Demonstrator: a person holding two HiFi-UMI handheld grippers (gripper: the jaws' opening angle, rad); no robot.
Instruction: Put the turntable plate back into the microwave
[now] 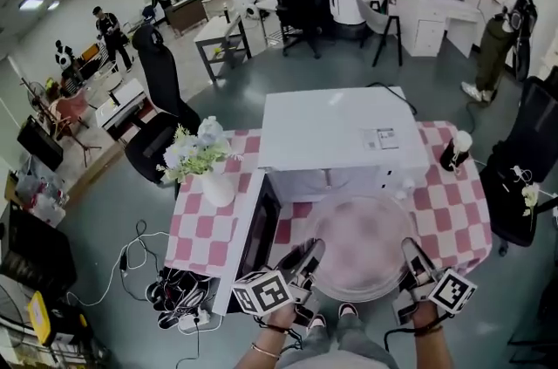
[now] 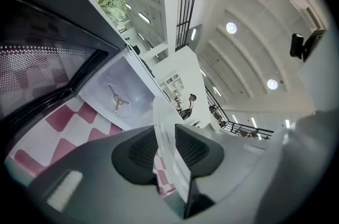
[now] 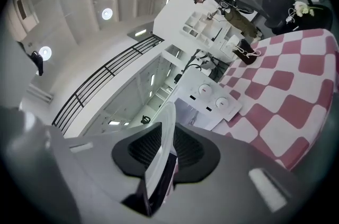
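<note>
We hold the round clear glass turntable plate (image 1: 359, 249) before the open white microwave (image 1: 336, 132), left tool (image 1: 307, 256) and right tool (image 1: 413, 261) each pinching its rim. Next, we judge: slide it level onto the three-armed hub (image 2: 117, 98).

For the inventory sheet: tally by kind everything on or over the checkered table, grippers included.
microwave: 1
turntable plate: 1
vase of flowers: 1
dark bottle: 1
grippers: 2, left gripper and right gripper
Total: 6
</note>
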